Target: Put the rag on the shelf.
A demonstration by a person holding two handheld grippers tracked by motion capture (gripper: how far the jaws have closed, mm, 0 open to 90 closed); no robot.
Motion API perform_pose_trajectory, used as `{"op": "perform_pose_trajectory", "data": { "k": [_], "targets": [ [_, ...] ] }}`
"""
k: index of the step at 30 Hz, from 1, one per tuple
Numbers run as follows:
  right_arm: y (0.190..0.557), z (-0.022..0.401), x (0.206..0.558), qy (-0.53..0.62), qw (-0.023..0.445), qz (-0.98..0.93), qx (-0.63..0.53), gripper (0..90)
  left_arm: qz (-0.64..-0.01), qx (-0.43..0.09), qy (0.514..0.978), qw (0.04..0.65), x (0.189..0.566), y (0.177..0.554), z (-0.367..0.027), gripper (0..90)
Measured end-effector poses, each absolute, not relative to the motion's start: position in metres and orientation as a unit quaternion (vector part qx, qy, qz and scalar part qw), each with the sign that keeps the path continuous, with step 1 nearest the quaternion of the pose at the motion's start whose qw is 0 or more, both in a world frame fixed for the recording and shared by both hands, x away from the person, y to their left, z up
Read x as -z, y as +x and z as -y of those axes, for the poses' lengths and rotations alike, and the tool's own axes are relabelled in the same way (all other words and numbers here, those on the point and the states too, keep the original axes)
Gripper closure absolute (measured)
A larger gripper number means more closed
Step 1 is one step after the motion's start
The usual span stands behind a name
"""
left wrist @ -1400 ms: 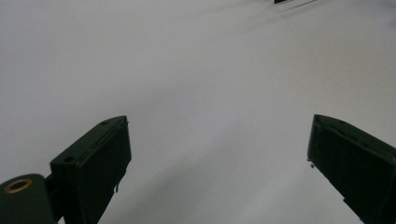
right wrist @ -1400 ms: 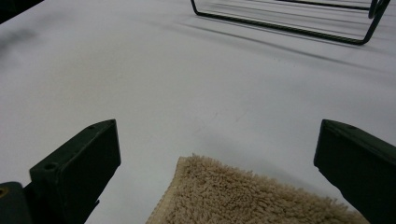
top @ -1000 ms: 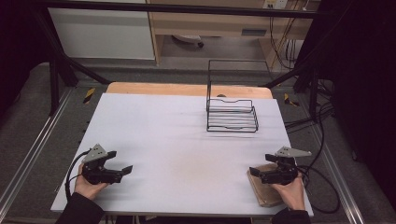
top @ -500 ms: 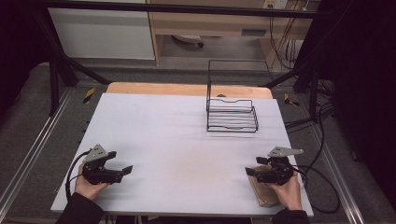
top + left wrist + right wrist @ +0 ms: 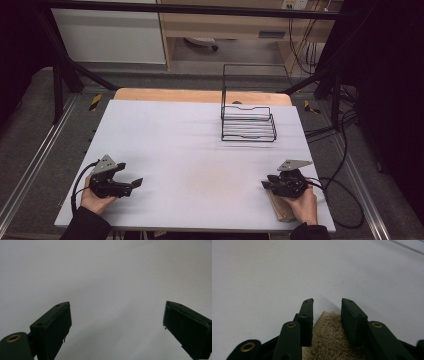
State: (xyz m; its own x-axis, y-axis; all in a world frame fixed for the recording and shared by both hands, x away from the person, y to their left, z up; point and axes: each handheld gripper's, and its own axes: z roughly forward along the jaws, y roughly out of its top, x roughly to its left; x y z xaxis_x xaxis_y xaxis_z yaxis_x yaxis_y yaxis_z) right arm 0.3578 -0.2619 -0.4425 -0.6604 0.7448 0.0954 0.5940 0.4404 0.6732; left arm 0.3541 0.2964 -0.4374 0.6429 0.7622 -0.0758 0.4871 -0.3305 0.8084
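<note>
At the near right corner of the table a tan towel lies folded under the right gripper, which the person's right hand holds low over it. In the right gripper view the towel's fuzzy edge comes up between the two black jaws, whose tips stand just past it over bare white tabletop. The jaws have just been closing and now stand narrow, with the towel between them; whether the pads already press on it I cannot tell.

At the near left corner the left hand holds the left gripper just above the table, pointing toward the middle. Its jaws are spread wide, and in the left gripper view there is plain white surface between them. The two grippers are well apart, each with a grey plate on top and a cable trailing off behind.

Farther back, right of the middle, a black wire rack stands upright on the table, its tall back frame rising at the far side. Beyond it a wooden strip runs along the table's far edge.
</note>
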Motion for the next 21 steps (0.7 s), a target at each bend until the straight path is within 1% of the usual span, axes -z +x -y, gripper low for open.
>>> {"op": "perform_pose_trajectory", "data": {
  "k": [8,15,21],
  "targets": [
    [0.3578,0.2514,0.4441,0.386,0.137,-0.858,-0.310,71.4,-0.390,-0.162,0.801,0.424,0.4377,0.3540,-0.2966,8.4],
    [0.3584,0.2529,0.4435,0.386,0.139,-0.859,-0.307,81.1,-0.390,-0.160,0.803,0.422,0.4381,0.3542,-0.2960,8.8],
    [0.3589,0.2538,0.4426,0.391,0.138,-0.856,-0.310,83.6,-0.391,-0.161,0.801,0.424,0.4381,0.3542,-0.2964,9.1]
  ]
}}
